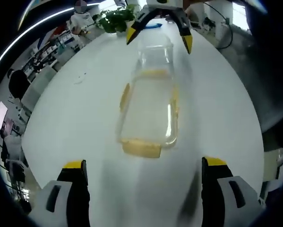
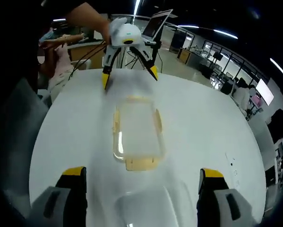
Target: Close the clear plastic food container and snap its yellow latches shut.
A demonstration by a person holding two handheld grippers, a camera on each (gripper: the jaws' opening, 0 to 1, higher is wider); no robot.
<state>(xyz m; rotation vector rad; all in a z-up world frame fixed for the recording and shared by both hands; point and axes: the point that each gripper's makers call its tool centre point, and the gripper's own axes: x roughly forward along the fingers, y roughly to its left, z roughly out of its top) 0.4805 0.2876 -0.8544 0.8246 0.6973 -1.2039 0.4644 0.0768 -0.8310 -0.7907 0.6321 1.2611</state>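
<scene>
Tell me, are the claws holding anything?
No. Both claws are open and hold nothing. The left claw and right claw sit apart from the container on the table.

Both views are motion-blurred: the container [image 1: 150,111] smears, so its latches [image 1: 141,149] show as soft yellow patches, and whether they are snapped cannot be told. In the right gripper view the lid [image 2: 148,208] is a pale blur cut by the bottom edge. The plant [image 1: 114,20] is too small to identify.
</scene>
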